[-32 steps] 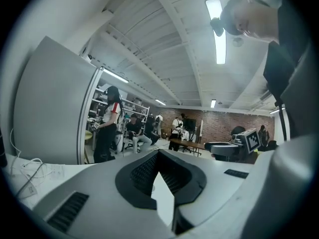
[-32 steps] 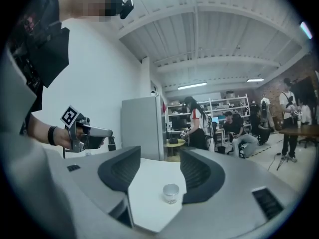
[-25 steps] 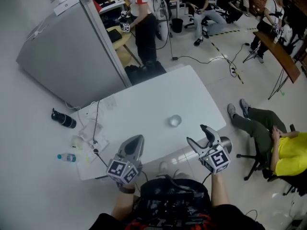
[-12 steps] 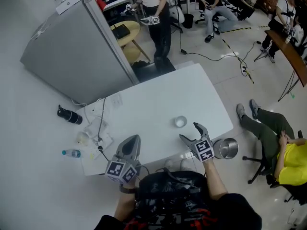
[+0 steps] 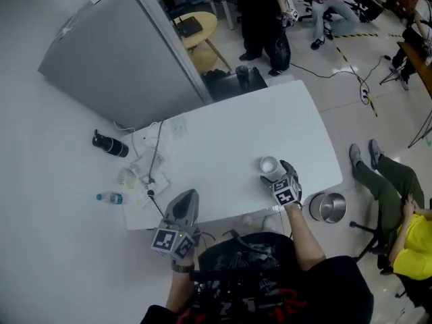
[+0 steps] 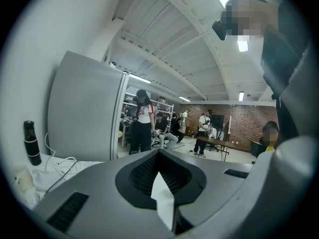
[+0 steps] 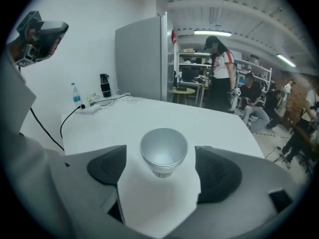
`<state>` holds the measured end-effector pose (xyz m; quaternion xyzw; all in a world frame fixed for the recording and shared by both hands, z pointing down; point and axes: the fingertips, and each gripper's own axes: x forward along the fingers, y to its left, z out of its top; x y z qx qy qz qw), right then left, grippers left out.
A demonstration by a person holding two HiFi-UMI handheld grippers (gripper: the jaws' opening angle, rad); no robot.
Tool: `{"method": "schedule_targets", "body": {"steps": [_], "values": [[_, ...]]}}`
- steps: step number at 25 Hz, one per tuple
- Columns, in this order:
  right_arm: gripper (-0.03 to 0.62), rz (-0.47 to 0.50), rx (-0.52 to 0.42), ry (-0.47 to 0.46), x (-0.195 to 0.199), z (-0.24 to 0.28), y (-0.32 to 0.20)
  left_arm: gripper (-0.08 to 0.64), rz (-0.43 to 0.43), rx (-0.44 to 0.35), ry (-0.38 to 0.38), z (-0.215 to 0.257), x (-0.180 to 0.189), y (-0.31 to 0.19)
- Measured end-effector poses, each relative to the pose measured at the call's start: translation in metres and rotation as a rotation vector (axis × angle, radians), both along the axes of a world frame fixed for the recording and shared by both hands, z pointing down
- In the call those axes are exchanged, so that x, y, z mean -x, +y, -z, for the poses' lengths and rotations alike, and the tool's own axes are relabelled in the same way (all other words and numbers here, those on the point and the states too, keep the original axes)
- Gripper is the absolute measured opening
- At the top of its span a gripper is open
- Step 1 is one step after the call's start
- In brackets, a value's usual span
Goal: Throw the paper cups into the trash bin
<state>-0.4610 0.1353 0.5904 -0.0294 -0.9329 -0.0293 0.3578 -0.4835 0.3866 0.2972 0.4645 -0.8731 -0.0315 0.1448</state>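
Nothing legible anywhere, tbh. Just black-and-white square patterns on the left marker cube (image 5: pixel 169 241) and right marker cube (image 5: pixel 286 196), 0 letters or digits. Faint print low on the paper cup (image 7: pixel 163 158), too blurry to read.

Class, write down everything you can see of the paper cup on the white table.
The paper cup is small, pale and tapered. It stands upright with its mouth open and looks empty inside. Doubled lines under its rim suggest nested cups. It stands on the white table near the person's edge, between the opening fingers of the right gripper, which are clear of its sides.
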Motion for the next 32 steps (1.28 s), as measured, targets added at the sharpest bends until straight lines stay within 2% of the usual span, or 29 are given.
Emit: {"method": "schedule_targets", "body": {"steps": [4, 6, 8, 10, 12, 14, 17, 19, 25, 32], "values": [[0.439, 0.013, -0.023, 0.047, 0.016, -0.016, -0.001, 0.0, 0.06, 0.008, 0.013, -0.001, 0.004, 0.019], [0.371, 0.015, -0.047, 0.046, 0.019, -0.012, -0.002, 0.0, 0.081, 0.006, 0.019, -0.003, 0.004, 0.027], [0.367, 0.02, -0.053, 0.006, 0.02, -0.002, 0.0, 0.0, 0.093, -0.016, 0.025, -0.003, 0.006, 0.03], [0.365, 0.036, -0.021, -0.095, 0.022, 0.026, 0.006, 0.0, 0.09, -0.044, 0.037, -0.004, 0.009, 0.029], [0.364, 0.055, 0.06, -0.219, 0.023, 0.063, 0.014, 0.0, 0.055, -0.057, 0.042, -0.005, 0.012, 0.021], [0.364, 0.082, 0.101, -0.291, 0.019, 0.095, 0.021, 0.0, 0.012, -0.06, 0.033, -0.005, 0.013, 0.01], [0.364, 0.137, 0.127, -0.315, 0.013, 0.131, 0.037, 0.0, -0.019, -0.069, 0.025, -0.004, 0.015, 0.004], [0.364, 0.139, 0.149, -0.337, 0.008, 0.157, 0.034, 0.0, -0.048, -0.081, 0.018, -0.003, 0.02, -0.008], [0.364, 0.071, 0.189, -0.407, -0.016, 0.223, 0.011, 0.0, -0.204, -0.105, 0.043, -0.004, 0.021, -0.05], [0.364, -0.099, 0.132, -0.512, -0.061, 0.271, -0.016, 0.0, -0.333, -0.114, 0.054, -0.005, 0.019, -0.082]]}}
